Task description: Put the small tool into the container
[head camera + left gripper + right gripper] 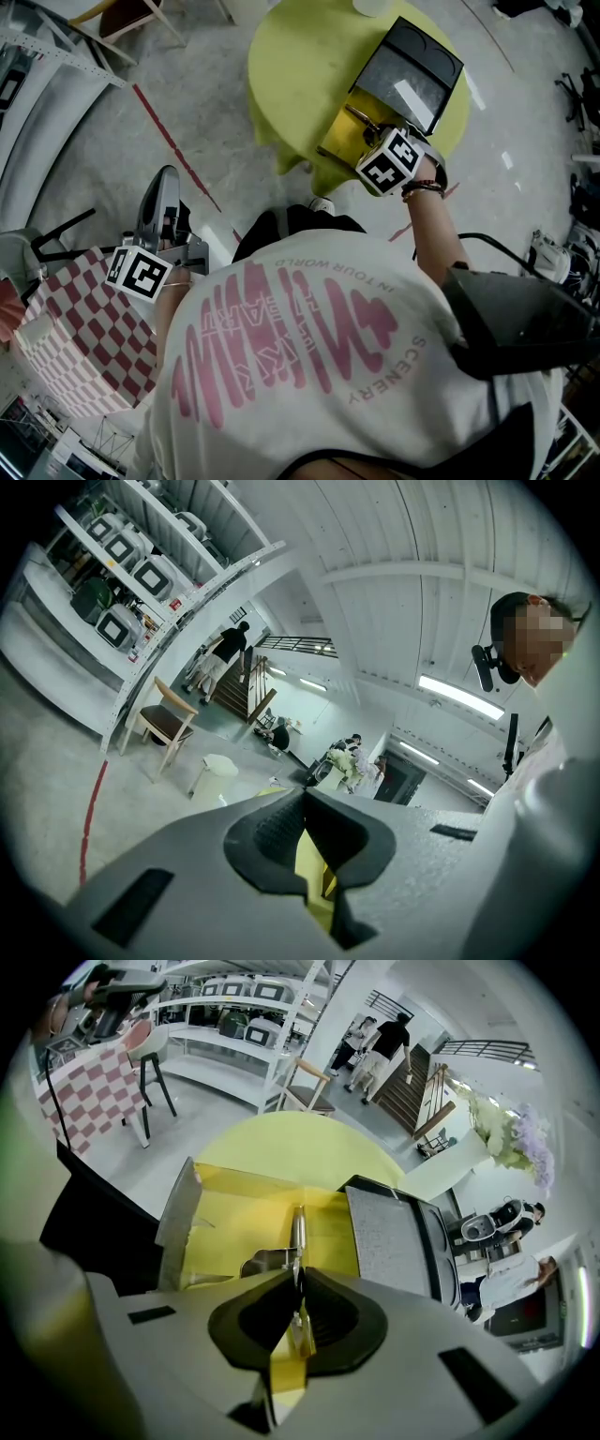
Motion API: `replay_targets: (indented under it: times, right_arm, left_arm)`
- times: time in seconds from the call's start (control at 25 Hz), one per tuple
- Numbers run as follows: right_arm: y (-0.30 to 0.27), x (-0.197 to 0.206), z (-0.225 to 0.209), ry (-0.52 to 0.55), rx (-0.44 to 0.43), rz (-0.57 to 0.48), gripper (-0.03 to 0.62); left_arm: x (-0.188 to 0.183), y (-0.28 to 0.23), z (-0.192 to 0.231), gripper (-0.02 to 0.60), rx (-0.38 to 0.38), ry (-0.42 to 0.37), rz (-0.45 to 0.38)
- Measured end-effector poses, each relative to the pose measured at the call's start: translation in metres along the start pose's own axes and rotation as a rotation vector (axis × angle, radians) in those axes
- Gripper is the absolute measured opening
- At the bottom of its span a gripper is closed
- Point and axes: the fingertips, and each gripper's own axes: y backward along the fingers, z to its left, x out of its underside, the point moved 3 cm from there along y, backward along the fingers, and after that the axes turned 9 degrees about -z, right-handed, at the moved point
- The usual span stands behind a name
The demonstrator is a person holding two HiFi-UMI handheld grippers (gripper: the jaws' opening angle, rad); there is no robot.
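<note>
Lowering the small tool (297, 1227) into the container (178, 1222): your right hand-held gripper (297, 1283) points steeply down over the open box. Its jaws are closed on the thin metal tool, whose free end projects ahead of the pads above the yellow lining. Whether the tip touches the lining cannot be told. The container stands on the round yellow worktop (291, 66), with its dark lid (394, 1241) swung open to the right in the right gripper view. Your left hand-held gripper (303, 797) is held out at your left side, well apart from the worktop, jaws together with nothing between them. It appears to have no part in this step.

To do the step well, judged from these views:
- Bring the tool low between the walls before you part the jaws, so that it drops only a short way and does not bounce out.
- Aim for the middle of the yellow floor, clear of the grey side wall and the near edge of the lid.
- Open the jaws slowly and fully, since a thin metal piece may cling to one pad.
- Lift straight back along the line of approach, so that the jaws do not drag the tool over the rim.
</note>
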Motion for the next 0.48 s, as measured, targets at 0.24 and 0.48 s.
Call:
replay_targets:
  times: [0.24,0.48]
  right_arm:
    - [0.0002,-0.0004,0.0043,-0.009,-0.011,-0.003,0.023]
    - [-0.0003,0.0001,0.0076,-0.013,-0.012,0.001,0.034]
  left_arm:
    - [-0.0016,0.0044,0.0009,0.008,-0.007,-0.002,-0.002]
    - [-0.0058,0.0094,0.0024,0.008,-0.025,-0.018,-0.022]
